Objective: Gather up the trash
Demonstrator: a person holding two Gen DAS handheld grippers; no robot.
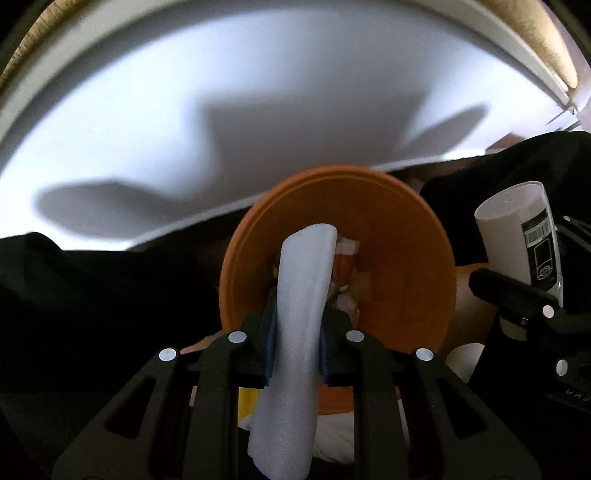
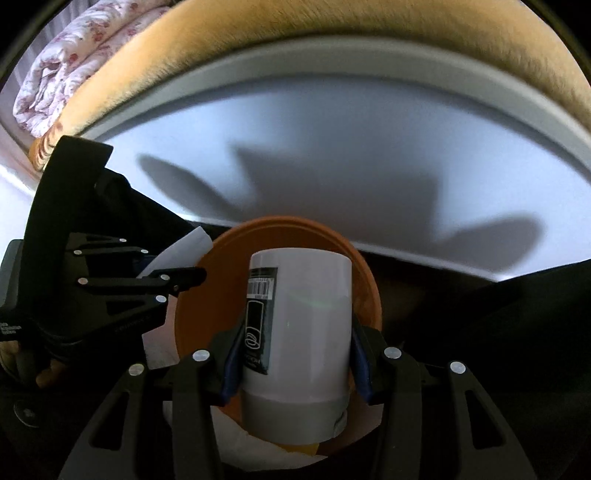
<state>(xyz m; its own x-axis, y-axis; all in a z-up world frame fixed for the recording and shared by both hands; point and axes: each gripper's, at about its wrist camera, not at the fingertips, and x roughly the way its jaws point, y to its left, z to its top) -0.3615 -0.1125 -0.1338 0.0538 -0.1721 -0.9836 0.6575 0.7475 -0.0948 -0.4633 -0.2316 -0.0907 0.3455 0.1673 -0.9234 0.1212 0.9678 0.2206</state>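
An orange round bin (image 1: 406, 251) stands below both grippers, with scraps of trash inside (image 1: 347, 266). My left gripper (image 1: 295, 325) is shut on a white foam strip (image 1: 295, 332) that hangs over the bin's opening. My right gripper (image 2: 295, 354) is shut on a white cylindrical bottle (image 2: 306, 325) with a black label, held over the same bin (image 2: 192, 317). The bottle (image 1: 517, 236) and right gripper (image 1: 517, 299) also show at the right of the left wrist view. The left gripper (image 2: 184, 277) with the foam strip (image 2: 181, 251) shows at the left of the right wrist view.
A white surface (image 1: 258, 110) with gripper shadows lies behind the bin. A tan furry blanket (image 2: 332, 33) and a floral quilt (image 2: 74, 55) lie beyond its edge. Dark cloth (image 1: 92, 295) flanks the bin.
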